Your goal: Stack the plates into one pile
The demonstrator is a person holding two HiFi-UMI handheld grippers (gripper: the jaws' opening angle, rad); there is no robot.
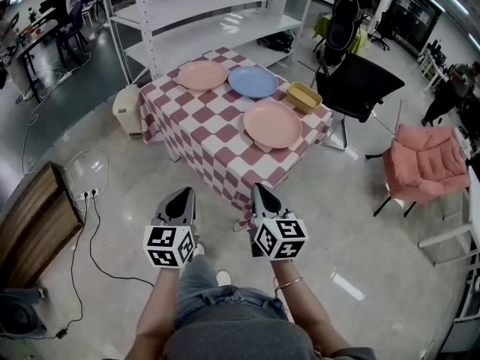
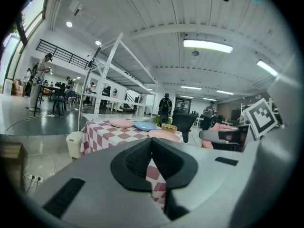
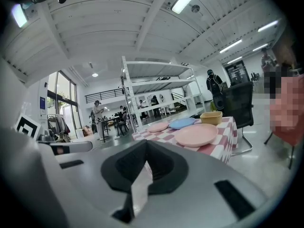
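Head view: the left gripper [image 1: 182,195] and the right gripper [image 1: 261,192] are held side by side over the floor, short of the near corner of the checked table [image 1: 211,150] and touching nothing on it. Three plates lie apart on the table. One pink plate [image 1: 202,74] is at its far-left corner, a blue plate [image 1: 253,82] is just beside that one along the far edge, and a second pink plate [image 1: 272,123] is toward its right edge. A yellow tub [image 1: 304,97] stands at the table's right corner, close to that second plate. No pile is begun. Left gripper view: the jaws are pressed together with nothing between them, and the table stands ahead. Right gripper view: the jaws are likewise closed and empty, and the second pink plate is the nearest item on the table. Assessment: the step in hand appears to be the approach. Recommended practice is to spread the jaws before reaching the table, come in low onto a plate's rim, and pinch it firmly. Lift the plate clear rather than drag it, since the cloth may bunch, and keep clear of the tub.
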